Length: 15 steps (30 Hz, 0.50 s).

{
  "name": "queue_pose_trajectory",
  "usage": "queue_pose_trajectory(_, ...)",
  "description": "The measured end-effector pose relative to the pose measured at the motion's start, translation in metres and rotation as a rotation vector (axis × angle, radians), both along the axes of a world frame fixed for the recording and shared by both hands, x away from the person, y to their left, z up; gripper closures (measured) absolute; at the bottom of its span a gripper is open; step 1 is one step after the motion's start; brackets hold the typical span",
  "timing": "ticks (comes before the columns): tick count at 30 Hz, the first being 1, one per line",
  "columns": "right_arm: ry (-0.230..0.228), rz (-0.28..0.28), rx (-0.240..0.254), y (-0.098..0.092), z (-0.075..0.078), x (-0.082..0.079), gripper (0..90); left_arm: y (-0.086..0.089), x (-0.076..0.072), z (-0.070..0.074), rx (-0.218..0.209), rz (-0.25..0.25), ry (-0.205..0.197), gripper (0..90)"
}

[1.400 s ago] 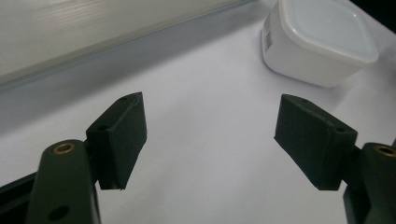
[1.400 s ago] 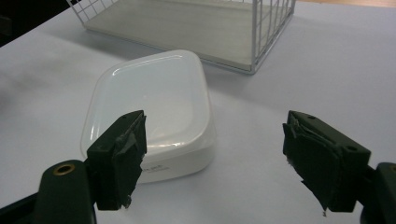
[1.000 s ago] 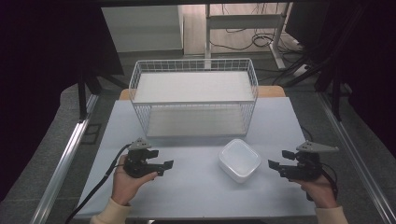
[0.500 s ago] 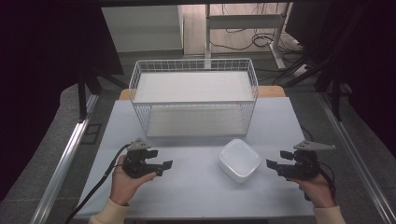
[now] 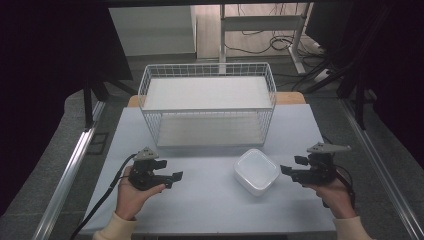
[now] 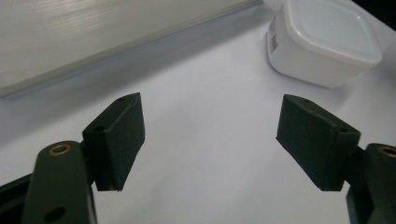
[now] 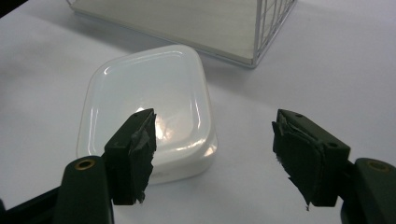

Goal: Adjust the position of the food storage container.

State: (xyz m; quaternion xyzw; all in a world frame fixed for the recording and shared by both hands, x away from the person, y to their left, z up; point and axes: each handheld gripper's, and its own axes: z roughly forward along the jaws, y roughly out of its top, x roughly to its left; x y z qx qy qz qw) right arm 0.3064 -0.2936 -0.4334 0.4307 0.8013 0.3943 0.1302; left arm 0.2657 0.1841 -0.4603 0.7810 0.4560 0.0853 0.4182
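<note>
A white lidded square container lies on the white table between my two grippers. My left gripper hovers to its left, open, jaws pointing right toward it; the container sits at the upper right of the left gripper view, well ahead of the open gripper. My right gripper is just right of the container, open and empty. In the right gripper view the container lies close ahead, partly behind the left fingertip of the gripper.
A white wire basket with two shelf boards stands at the back middle of the table; its corner is near the container. Bare tabletop lies in front. Metal rails run along both table sides.
The right gripper has shifted slightly left toward the container. The left gripper has stayed almost still.
</note>
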Motion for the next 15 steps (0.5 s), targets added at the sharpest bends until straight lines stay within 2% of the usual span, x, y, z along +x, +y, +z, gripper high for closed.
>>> queue_pose_trajectory(4,0.002,0.004,-0.013,0.009,0.008,0.011,33.4,0.0,0.001,-0.001,-0.005,-0.007,0.009,22.7)
queue_pose_trajectory(7,0.021,0.002,-0.021,0.015,0.011,0.018,36.7,0.002,0.0,0.001,-0.018,-0.005,0.007,22.7)
queue_pose_trajectory(15,0.082,-0.002,-0.089,0.025,0.004,0.035,44.4,0.004,-0.001,0.004,-0.021,0.006,0.005,22.4)
